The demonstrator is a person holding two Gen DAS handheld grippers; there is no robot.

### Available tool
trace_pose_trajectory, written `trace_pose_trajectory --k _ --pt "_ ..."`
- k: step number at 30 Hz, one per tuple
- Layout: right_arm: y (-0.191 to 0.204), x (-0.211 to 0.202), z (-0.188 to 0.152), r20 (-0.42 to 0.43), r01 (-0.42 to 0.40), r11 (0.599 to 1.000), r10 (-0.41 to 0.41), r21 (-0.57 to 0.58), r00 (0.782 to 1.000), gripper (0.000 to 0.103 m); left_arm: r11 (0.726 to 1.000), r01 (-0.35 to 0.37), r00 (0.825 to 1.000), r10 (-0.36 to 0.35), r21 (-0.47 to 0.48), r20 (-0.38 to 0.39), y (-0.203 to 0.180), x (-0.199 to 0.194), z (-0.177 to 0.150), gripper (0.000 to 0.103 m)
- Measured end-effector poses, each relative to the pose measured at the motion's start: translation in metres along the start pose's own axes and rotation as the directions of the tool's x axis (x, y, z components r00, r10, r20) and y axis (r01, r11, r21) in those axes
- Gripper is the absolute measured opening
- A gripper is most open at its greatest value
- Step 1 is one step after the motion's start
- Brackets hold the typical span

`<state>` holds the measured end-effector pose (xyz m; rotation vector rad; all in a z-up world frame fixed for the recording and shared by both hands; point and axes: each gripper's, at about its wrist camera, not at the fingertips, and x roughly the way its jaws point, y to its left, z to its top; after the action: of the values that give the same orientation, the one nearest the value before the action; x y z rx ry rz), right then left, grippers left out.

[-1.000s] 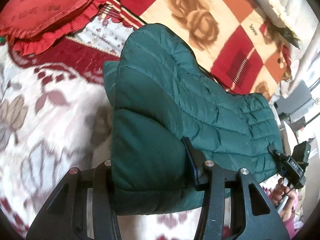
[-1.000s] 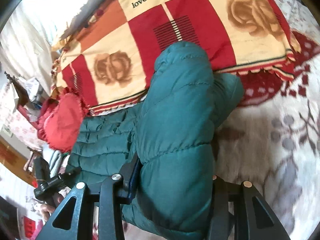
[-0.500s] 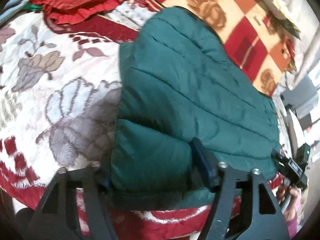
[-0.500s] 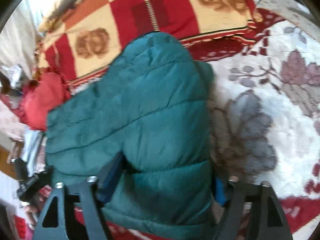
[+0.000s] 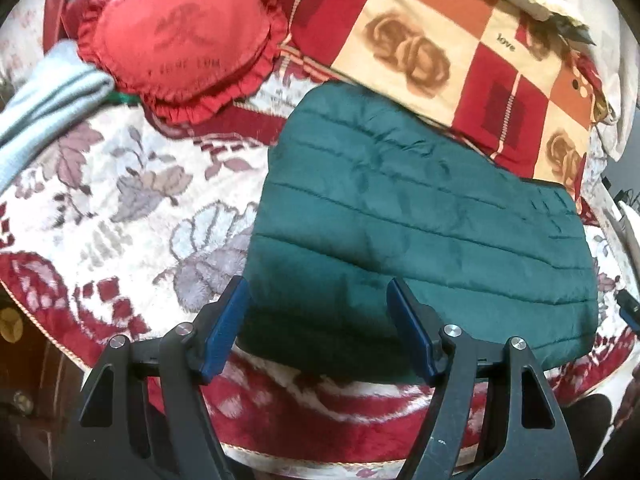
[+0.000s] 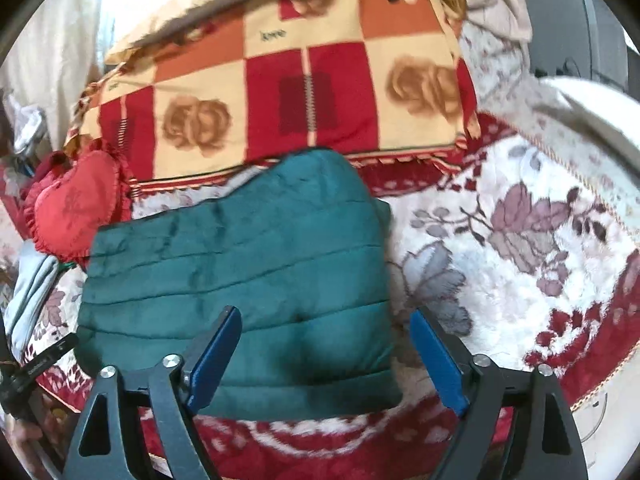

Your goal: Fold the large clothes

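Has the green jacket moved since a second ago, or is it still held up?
Yes. The green jacket has come down flat onto the floral blanket, just short of the checkered rose blanket. Left gripper and right gripper have let go.
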<state>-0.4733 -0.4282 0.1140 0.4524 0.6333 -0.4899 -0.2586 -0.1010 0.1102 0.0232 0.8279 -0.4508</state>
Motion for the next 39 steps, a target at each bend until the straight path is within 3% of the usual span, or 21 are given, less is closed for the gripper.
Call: trace_pose_trajectory --k 14,39 --pt "0.086 -0.011 -0.032 0.069 -0.015 0.987 0.026 -0.163 0.997 0.090 0.999 -0.019 0.995 0.016 0.032 0.098 -0.040 -0.029 -0.016 0.072" --pt "0.100 -0.009 -0.043 0.067 -0.045 0.983 0.058 -0.177 0.996 0.090 0.982 -0.124 0.980 0.098 0.143 0.175 -0.063 -0.040 -0.026 0.072"
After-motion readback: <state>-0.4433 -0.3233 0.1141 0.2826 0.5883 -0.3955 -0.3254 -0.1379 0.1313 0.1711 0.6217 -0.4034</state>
